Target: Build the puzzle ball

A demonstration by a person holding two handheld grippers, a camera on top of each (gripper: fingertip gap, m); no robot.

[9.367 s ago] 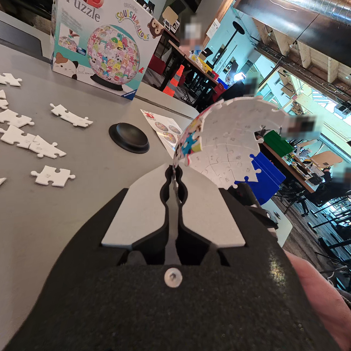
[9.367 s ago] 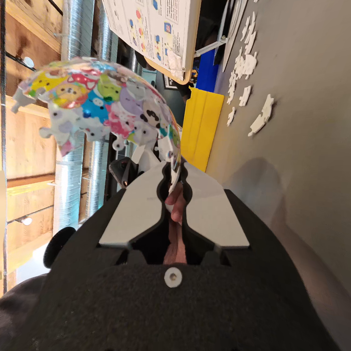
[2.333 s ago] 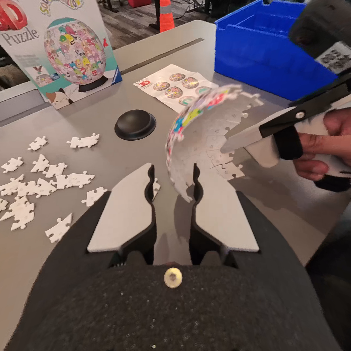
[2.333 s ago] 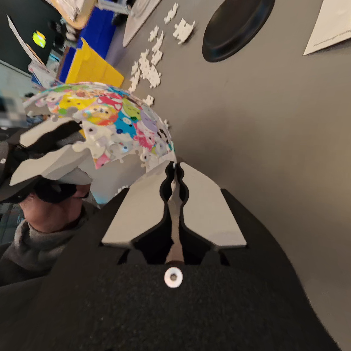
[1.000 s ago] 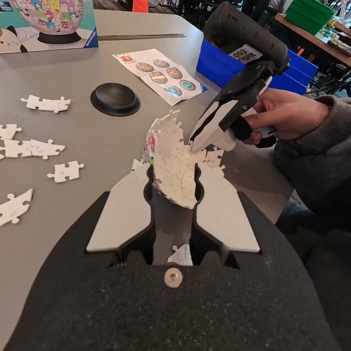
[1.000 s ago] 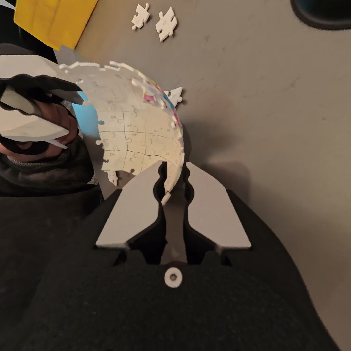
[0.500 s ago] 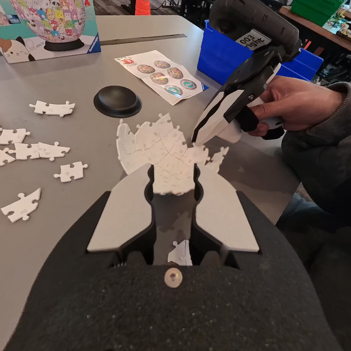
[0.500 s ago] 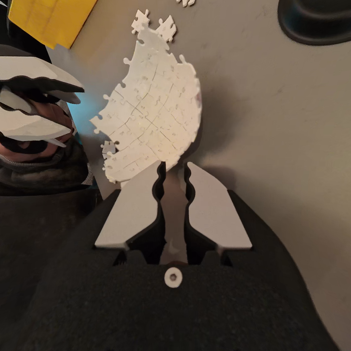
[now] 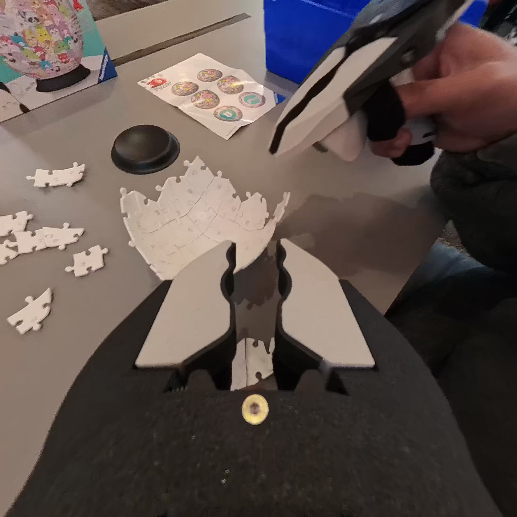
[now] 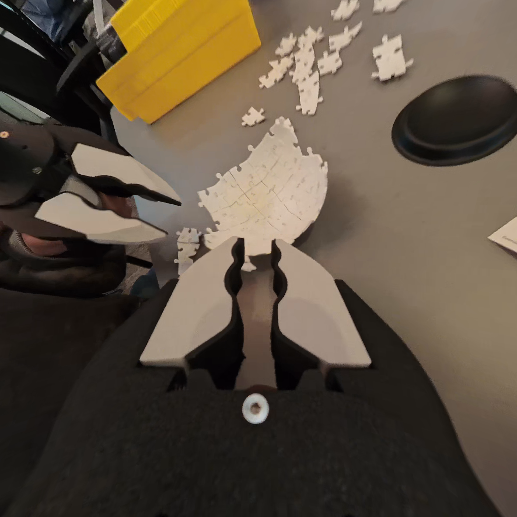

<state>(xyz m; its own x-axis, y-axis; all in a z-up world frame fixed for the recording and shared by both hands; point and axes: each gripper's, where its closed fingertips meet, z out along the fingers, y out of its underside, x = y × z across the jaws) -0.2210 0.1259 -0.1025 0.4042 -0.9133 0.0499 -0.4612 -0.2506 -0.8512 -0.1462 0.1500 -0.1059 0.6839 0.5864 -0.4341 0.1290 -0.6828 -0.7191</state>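
The partly built puzzle ball shell [image 9: 195, 221] rests on the grey table like a bowl, its white inner side up. It also shows in the right wrist view [image 10: 265, 195]. My left gripper [image 9: 256, 246] is open and empty just in front of the shell's near edge. My right gripper [image 10: 257, 243] is open and empty, raised above the table to the shell's right. In the left wrist view it hangs at the upper right [image 9: 279, 148]. A small joined group of white pieces [image 9: 251, 361] lies under my left gripper. The black round stand [image 9: 145, 149] sits behind the shell.
Loose white puzzle pieces [image 9: 44, 237] lie at the left. The puzzle box [image 9: 42, 50] stands at the back left, a leaflet [image 9: 212, 92] behind the stand, a blue bin [image 9: 302, 36] at the back right. A yellow bin [image 10: 181, 56] sits at the table's edge. Left tips to right tips: about 9 centimeters.
Both grippers were shut on the shell in the air. They lowered it to the table and let go. In the last half second my right gripper lifted away and the shell settled.
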